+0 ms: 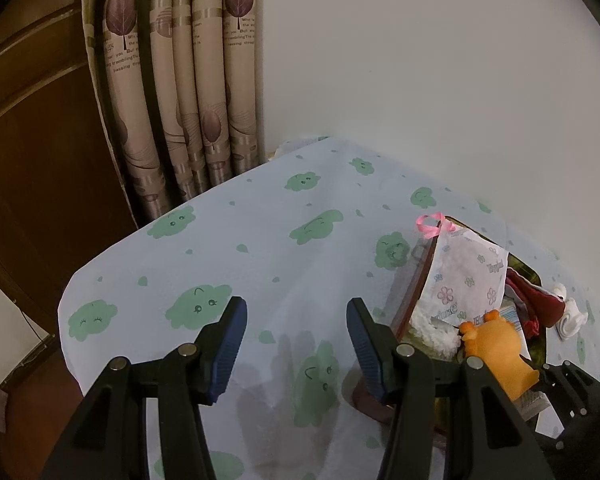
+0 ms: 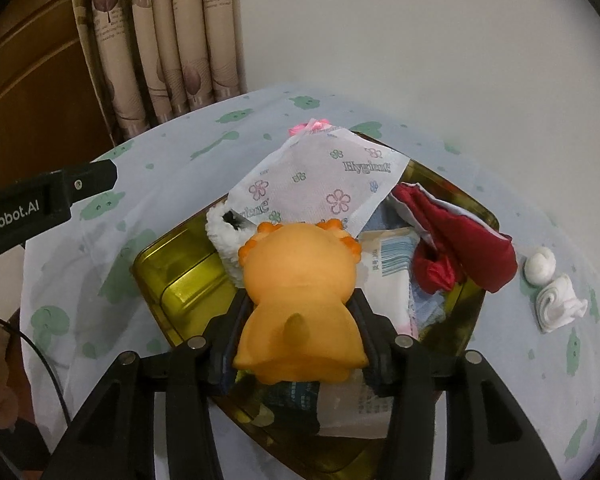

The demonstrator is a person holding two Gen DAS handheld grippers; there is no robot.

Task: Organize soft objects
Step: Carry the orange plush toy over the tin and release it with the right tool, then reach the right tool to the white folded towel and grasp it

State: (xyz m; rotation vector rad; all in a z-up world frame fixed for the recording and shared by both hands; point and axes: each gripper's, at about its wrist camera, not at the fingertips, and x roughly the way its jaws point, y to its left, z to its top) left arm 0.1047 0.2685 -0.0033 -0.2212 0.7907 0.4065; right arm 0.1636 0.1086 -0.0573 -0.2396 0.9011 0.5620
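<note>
My right gripper (image 2: 300, 336) pinches the orange toy (image 2: 298, 300) by its sides, above the gold tin (image 2: 172, 276), I judge for dropping in. My left gripper (image 1: 296, 344) hovers spread and empty over the tablecloth (image 1: 260, 240).

Left gripper (image 1: 296, 344) hangs wide open over the cloud-print cloth (image 1: 260, 248), nothing in it. Off to the right, an orange toy (image 1: 496, 354) sits over a tin (image 1: 534, 276) stuffed with a floral packet (image 1: 466, 276) and red fabric (image 1: 528, 298).

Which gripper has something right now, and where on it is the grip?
The right gripper is shut on the orange toy, pinching its lower body from both sides above the gold tin. The left gripper is open and holds nothing.
</note>
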